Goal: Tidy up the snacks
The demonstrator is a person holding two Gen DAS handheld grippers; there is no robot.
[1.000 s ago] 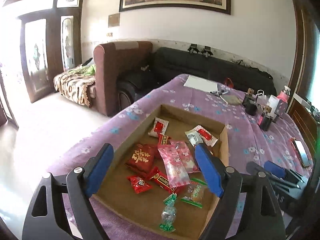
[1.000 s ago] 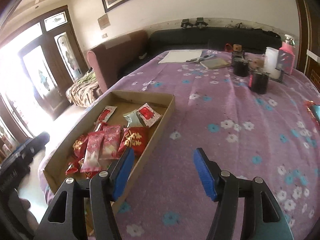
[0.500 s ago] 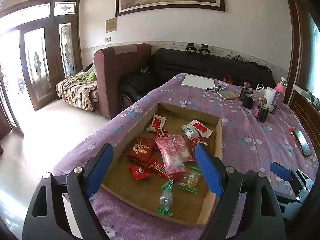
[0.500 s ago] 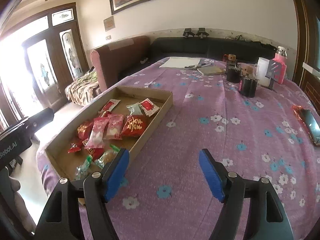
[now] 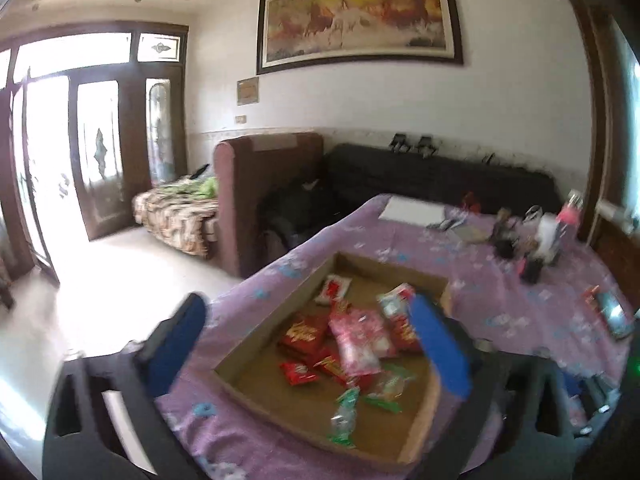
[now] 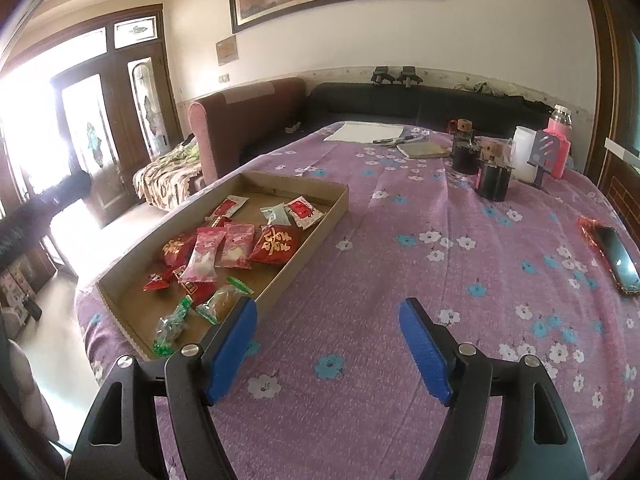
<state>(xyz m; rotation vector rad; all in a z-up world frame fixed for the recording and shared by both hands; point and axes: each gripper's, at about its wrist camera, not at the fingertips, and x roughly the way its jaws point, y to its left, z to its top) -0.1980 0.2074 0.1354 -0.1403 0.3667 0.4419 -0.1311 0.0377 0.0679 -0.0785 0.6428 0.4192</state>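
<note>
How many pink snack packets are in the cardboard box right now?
2: the pink packets lie side by side mid-box, left one, right one, between red packets. The cardboard box may hide others underneath.

Both wrist views look down along the table (image 6: 400,240) from its near edge, sharing the box (image 5: 280,320) (image 6: 316,240).
</note>
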